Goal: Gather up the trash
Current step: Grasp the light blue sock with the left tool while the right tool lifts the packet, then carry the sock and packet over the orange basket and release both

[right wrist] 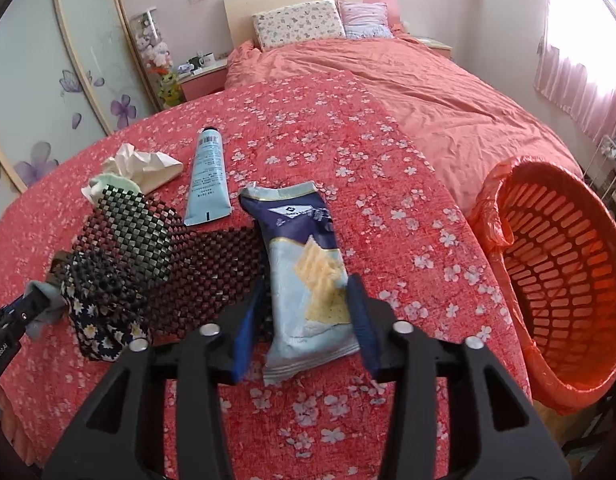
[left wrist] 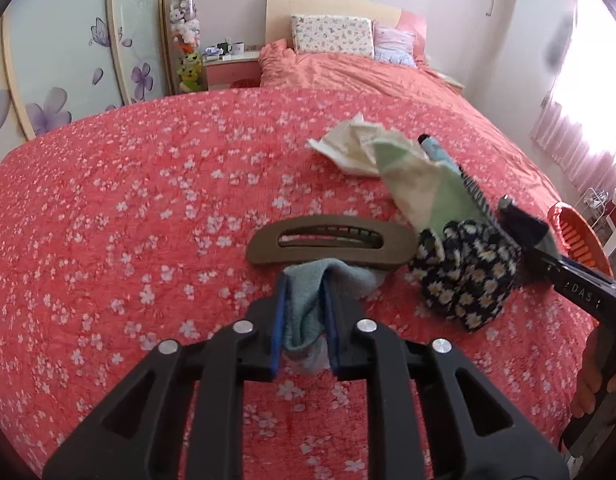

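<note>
**Kid:** What is your left gripper doing?

**Helper:** You tip it down toward the red flowery bedspread. Its two blue pads are nearly together, and they squeeze a small blue-grey cloth. The cloth pokes out past the tips, just in front of a brown hair clip lying flat on the bed.

**Kid:** And your right gripper?

**Helper:** You tip that one down too. Its jaws stand about half open, and a cracker wrapper sits between the pads. The pads look close against its sides, one on each side. The wrapper's far end lies on the bedspread.

**Kid:** Where does the trash go?

**Helper:** The orange basket, with an orange bag in it, leans at the bed's edge, off to the right of your right gripper.

**Kid:** What else is on the bed?

**Helper:** A crumpled tissue lies beside a pale blue tube. Near them are a dark beaded mat and a daisy-print cloth.
</note>
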